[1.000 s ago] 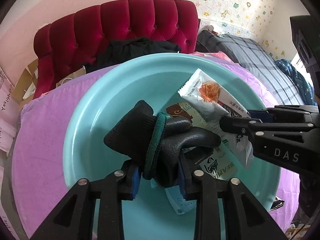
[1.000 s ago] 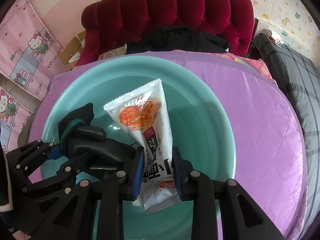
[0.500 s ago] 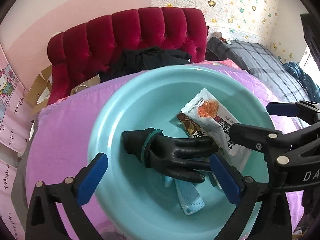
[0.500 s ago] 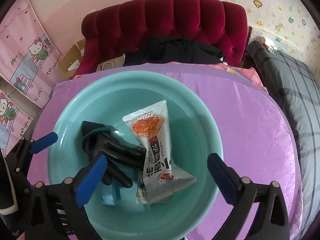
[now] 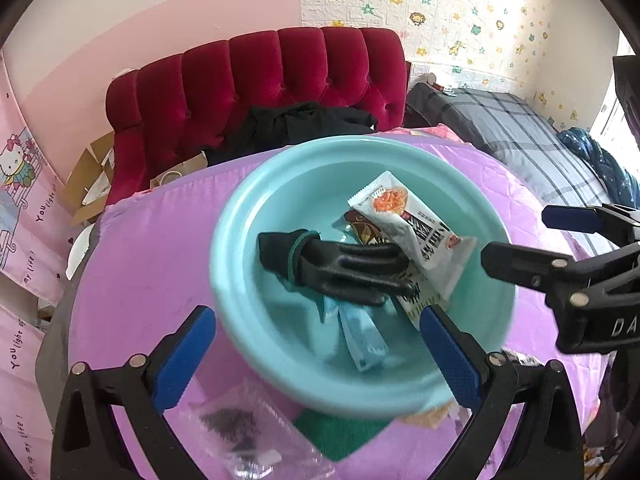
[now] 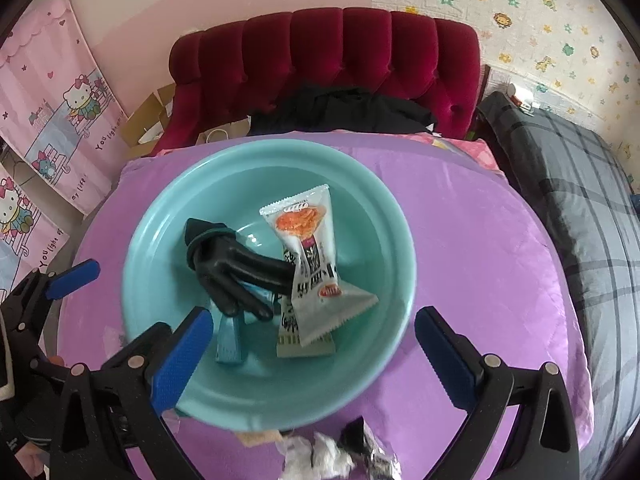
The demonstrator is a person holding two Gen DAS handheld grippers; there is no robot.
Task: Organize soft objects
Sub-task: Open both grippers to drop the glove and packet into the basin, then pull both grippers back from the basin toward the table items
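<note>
Two grippers hang over the purple quilted table [image 6: 472, 264], and we hold nothing in either. Our left gripper [image 5: 316, 344] has its blue-padded fingers [image 5: 180, 356] spread wide and empty; our right gripper [image 6: 312, 356] is spread just as wide, also empty.

Both frame the round teal plastic basin [image 6: 384, 216], which serves as the collecting place. Inside it the black rubber-coated work glove with a green cuff band [image 6: 228, 260] lies flat, its fingertips running under the white snack packet printed with an orange picture [image 6: 312, 256]. That packet leans across a second, darker packet [image 5: 362, 228] and a pale blue face mask [image 6: 230, 340] at the bottom. We judge the loose pile suits soft things that need no careful stacking.

Near the basin's close rim some items lie outside it on the table: a clear plastic bag with dark contents [image 5: 240, 428], a green cloth [image 5: 340, 436] partly under the basin, and a crinkled wrapper [image 6: 336, 456]. We judge those the likely next pickups, with the fingers already open for them.
</note>
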